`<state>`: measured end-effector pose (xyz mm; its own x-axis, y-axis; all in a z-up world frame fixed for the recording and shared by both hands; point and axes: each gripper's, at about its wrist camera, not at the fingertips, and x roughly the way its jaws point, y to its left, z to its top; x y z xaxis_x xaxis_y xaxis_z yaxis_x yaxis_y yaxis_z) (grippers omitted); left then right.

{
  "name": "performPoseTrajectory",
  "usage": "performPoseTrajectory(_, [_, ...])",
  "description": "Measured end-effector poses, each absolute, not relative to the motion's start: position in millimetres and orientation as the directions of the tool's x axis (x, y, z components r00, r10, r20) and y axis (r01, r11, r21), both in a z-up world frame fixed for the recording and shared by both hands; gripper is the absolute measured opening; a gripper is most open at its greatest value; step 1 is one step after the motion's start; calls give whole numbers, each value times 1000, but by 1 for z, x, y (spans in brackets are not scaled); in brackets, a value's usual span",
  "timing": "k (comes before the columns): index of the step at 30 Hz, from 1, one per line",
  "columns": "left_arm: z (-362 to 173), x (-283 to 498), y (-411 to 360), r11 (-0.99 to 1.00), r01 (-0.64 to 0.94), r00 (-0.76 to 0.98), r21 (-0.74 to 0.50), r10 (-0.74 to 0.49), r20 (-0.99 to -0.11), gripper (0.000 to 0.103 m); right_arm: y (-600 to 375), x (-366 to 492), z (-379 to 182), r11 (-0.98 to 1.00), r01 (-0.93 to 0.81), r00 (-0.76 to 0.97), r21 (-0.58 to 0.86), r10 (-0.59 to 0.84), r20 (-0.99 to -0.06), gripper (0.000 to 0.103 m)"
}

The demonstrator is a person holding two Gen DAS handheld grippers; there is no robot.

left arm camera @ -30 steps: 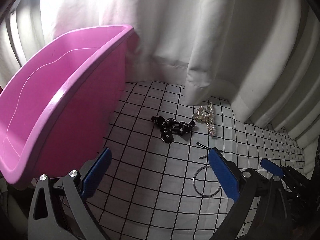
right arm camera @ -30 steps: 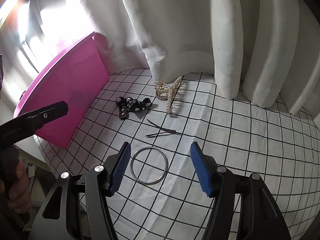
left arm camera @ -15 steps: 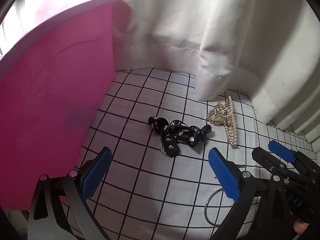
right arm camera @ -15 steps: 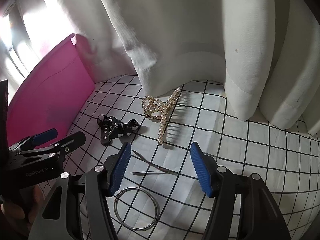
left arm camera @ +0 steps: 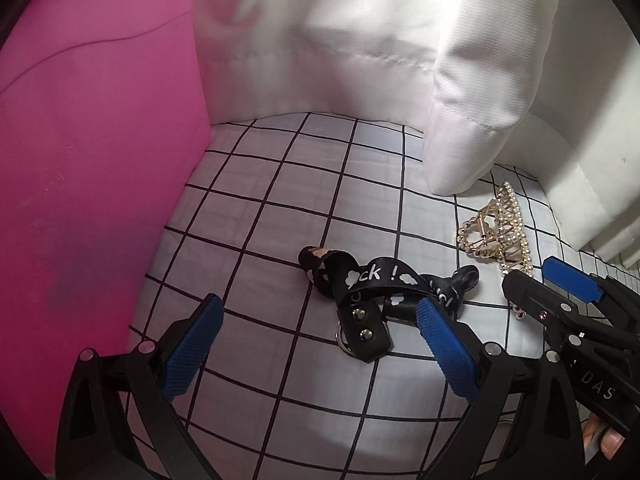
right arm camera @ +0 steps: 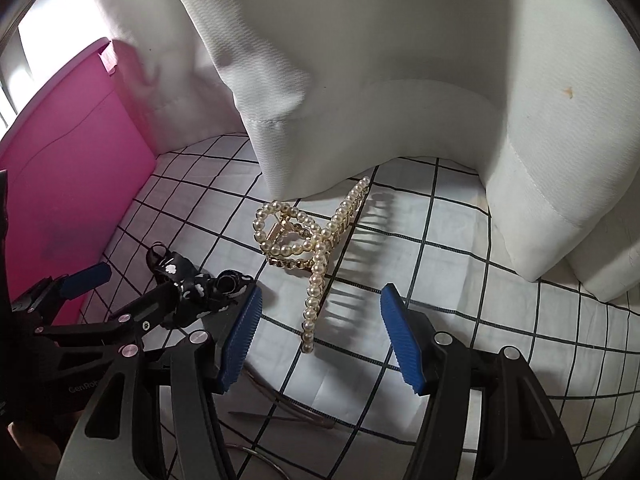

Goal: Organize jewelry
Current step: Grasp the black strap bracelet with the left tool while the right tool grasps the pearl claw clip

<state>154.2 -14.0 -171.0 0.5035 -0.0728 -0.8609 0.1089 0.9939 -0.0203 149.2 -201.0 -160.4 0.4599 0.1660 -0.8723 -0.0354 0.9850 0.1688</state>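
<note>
A black printed strap with a metal ring (left arm camera: 364, 304) lies on the grid cloth, just ahead of my left gripper (left arm camera: 316, 344), which is open, its right pad beside the strap. It also shows in the right wrist view (right arm camera: 192, 284). A gold pearl hair claw (right arm camera: 312, 248) lies just ahead of my right gripper (right arm camera: 320, 336), which is open and empty; the claw's lower end sits between the pads. The claw also shows in the left wrist view (left arm camera: 496, 232). The pink bin (left arm camera: 88, 184) stands at the left.
White curtain folds (right arm camera: 360, 80) hang down to the cloth right behind the jewelry. Thin metal hairpins (right arm camera: 288, 412) and part of a metal ring (right arm camera: 256, 456) lie under the right gripper. The pink bin wall (right arm camera: 68, 176) is close on the left.
Both grippers have moved forward and lower toward the jewelry: the left onto the black strap, the right onto the pearl claw. The ring and hairpins have slid beneath the right gripper's view.
</note>
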Motion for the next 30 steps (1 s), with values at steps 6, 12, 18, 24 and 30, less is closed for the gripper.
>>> performPoseTrajectory(6, [-181,162,-17,993,118,491,-19,-75,-868,96,-200,164,-172,989,-27,438,143,141,-888,59])
performPoseTrajectory(12, [-189,171,-17,993,113,488,-38,-89,-868,96,-197,171,-176,993,-50,457,109,120,-881,57])
performPoseTrajectory(18, [-187,167,-25,989,143,509,-30,-99,-855,78,-201,172,-176,990,-41,456,136,139,-879,11])
performPoseTrajectory(24, [-179,157,-41,980,190,499,-61,-150,-853,31,-205,167,-176,985,-21,459,174,164,-873,8])
performPoseTrajectory(30, [-166,146,-37,979,195,523,-67,-161,-837,8,-221,147,-165,979,-2,473,204,181,-862,7])
